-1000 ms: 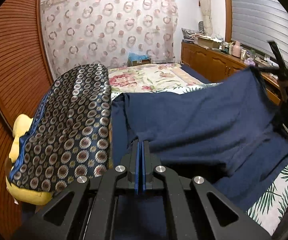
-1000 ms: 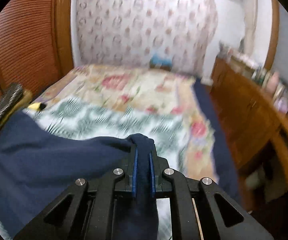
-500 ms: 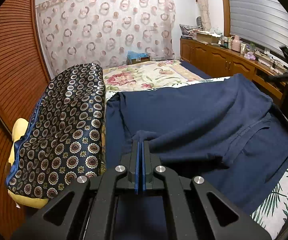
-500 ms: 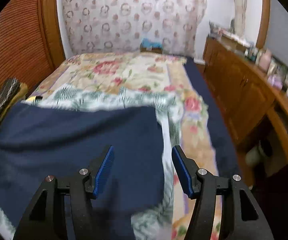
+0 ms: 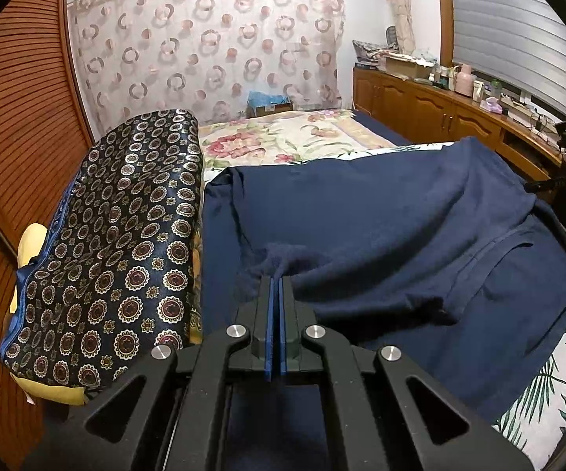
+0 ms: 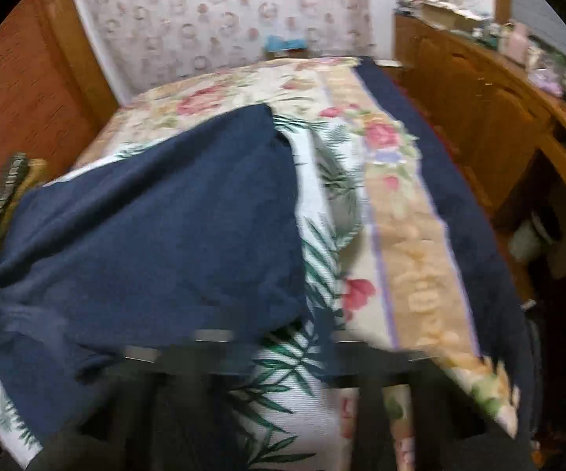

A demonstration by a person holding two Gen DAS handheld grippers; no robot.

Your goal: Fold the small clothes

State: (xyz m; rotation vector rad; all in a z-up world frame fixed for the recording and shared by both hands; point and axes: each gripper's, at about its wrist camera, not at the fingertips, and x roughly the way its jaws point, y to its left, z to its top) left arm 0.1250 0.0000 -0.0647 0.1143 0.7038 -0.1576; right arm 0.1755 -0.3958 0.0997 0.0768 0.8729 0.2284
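Right now my left gripper (image 5: 275,280) is clamped on a bunched fold of the navy garment (image 5: 381,212), which lies spread over the leaf-print bedspread (image 6: 322,259), patterned cushion (image 5: 125,235) at nine o'clock. My right gripper (image 6: 283,357) is blurred; its jaws have just been closing, nothing visibly between them
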